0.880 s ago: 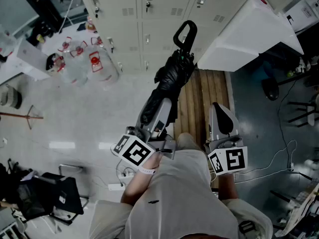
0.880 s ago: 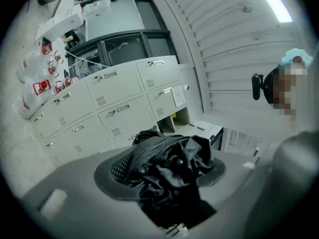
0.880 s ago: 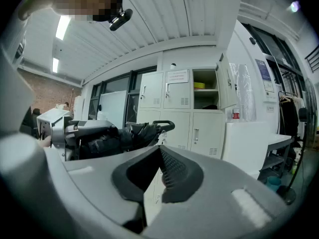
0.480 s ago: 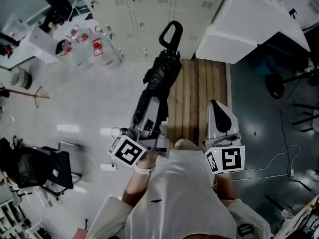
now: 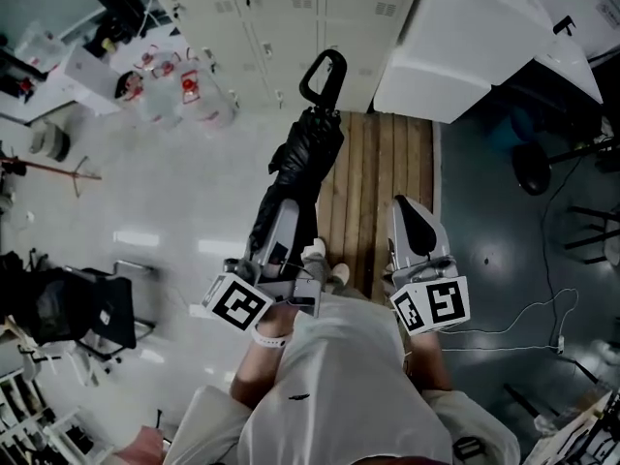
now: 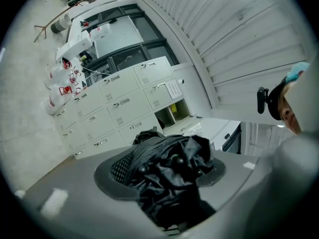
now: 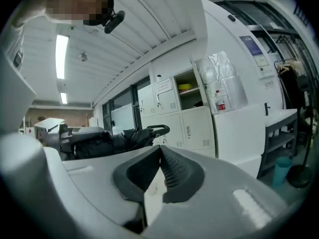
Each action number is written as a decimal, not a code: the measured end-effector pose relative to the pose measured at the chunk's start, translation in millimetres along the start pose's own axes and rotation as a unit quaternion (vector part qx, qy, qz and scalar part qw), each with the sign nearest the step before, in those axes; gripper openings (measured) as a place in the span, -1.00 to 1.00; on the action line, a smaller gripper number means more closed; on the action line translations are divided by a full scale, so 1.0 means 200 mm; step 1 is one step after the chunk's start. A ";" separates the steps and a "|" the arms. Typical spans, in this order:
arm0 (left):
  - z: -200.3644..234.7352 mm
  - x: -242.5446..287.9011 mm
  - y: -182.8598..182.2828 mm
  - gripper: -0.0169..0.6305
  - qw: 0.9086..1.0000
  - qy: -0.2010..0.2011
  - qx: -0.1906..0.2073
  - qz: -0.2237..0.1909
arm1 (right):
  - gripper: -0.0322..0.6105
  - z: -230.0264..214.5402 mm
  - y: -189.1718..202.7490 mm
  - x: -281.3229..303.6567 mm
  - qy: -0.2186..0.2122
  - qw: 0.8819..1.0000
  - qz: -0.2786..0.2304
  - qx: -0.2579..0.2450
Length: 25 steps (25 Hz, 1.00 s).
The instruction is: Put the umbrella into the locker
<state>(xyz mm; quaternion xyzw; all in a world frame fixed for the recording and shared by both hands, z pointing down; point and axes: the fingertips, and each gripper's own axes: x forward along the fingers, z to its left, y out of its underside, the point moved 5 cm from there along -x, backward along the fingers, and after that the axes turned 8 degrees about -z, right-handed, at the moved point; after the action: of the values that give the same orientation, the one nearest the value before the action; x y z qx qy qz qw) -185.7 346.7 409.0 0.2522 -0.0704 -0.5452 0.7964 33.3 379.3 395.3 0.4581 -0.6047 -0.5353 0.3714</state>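
A black folded umbrella [image 5: 302, 158] sticks out level from my left gripper [image 5: 279, 219], which is shut on its bunched fabric. Its loop handle [image 5: 323, 74] points at the cream lockers [image 5: 291, 8]. In the left gripper view the crumpled fabric [image 6: 167, 176] fills the space between the pads, and one locker [image 6: 172, 111] stands with its door open. My right gripper [image 5: 407, 211] is shut with nothing in it, to the right of the umbrella. The right gripper view shows its pads [image 7: 172, 171] pressed together, the umbrella [image 7: 112, 139] off to the left, and an open locker [image 7: 187, 88] ahead.
A slatted wooden platform [image 5: 378, 182] lies before the lockers. A large white cabinet [image 5: 465, 42] stands at the right. Water jugs [image 5: 184, 95] cluster at the left by the lockers. A black chair [image 5: 77, 318] is near left; cables [image 5: 523, 327] trail on the right floor.
The head view has shifted, with the lockers sliding toward the top. A shoe now shows between the grippers. The umbrella stays in the left gripper, and the right stays shut.
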 end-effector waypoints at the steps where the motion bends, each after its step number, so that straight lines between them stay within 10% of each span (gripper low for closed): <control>1: 0.01 0.02 0.01 -0.01 1.000 -0.001 -0.006 -0.002 | -0.91 -0.02 -0.01 0.01 0.004 1.000 -0.004 -0.014; 25: 0.01 0.47 -0.13 -0.01 0.997 0.063 0.013 0.040 | -0.90 -0.07 -0.02 0.28 0.047 0.999 0.010 0.019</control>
<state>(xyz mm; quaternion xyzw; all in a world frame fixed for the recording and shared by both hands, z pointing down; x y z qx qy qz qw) -172.1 253.4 383.1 0.2927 -0.0372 -0.4953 0.8170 30.4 321.4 390.7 0.4835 -0.6010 -0.4982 0.3960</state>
